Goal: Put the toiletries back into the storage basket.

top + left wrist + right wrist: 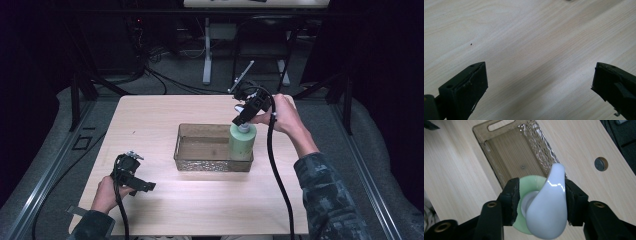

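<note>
Right gripper (541, 202): jaws loosely flank the green bottle's (242, 142) white pump (547, 207), gaps visible; high view hides this. Tray (200, 162) beneath.

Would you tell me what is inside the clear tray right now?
The green pump bottle stands upright at one end of the clear tray; the remaining floor looks bare. The floor under the bottle is covered.

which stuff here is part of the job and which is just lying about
In the job:
- green pump bottle, standing at the right end of the tray
- clear tray
- right hand-held gripper, jaws either side of the bottle's white pump head

Lying about:
- left hand-held gripper, open over bare table
- round grey plug in the tabletop
</note>
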Motion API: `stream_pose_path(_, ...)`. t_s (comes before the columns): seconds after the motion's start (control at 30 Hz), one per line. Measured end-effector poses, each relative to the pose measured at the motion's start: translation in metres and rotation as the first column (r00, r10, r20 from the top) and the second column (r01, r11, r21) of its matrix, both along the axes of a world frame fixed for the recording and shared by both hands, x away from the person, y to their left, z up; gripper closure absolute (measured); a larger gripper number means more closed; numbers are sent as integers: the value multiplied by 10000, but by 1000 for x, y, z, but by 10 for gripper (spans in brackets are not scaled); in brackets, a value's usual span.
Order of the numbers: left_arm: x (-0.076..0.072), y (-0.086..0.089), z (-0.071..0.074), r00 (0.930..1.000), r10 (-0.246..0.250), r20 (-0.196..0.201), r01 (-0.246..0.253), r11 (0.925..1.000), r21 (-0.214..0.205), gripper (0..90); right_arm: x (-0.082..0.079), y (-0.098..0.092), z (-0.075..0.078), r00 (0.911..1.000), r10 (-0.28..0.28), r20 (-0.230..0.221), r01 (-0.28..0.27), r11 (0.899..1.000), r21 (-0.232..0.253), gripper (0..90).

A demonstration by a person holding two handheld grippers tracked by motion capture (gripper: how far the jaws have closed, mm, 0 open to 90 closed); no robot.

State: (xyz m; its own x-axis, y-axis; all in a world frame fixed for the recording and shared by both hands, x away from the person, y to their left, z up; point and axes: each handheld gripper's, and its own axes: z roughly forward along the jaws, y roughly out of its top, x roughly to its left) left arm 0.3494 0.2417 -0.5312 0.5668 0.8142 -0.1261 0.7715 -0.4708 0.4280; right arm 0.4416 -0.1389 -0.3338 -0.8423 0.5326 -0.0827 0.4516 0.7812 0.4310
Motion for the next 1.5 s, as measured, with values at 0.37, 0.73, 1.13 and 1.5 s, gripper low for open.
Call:
stream_pose_path(0.37,0,1,0,10000,23,-11,-23,10000,-15,1,-5,-13,10,9970,-617,467,579,9953,773,173)
stream_pose_path(0.73,0,0,0,10000,-15,33,15,10000,-1,1,-28,-44,10,9889,-1148,939,1019,9859,1329,31)
stream_pose_path(1.13,-1,1,0,10000,46,13,-46,10000,-16,1,-55,-87,-28,9747,-1960,1077,1796,9729,1458,1)
stream_pose_path(1.5,-1,1,-1,10000,15,-1,-15,10000,-3,1,-70,-117,-94,9568,-2854,548,2740,9487,1577,0)
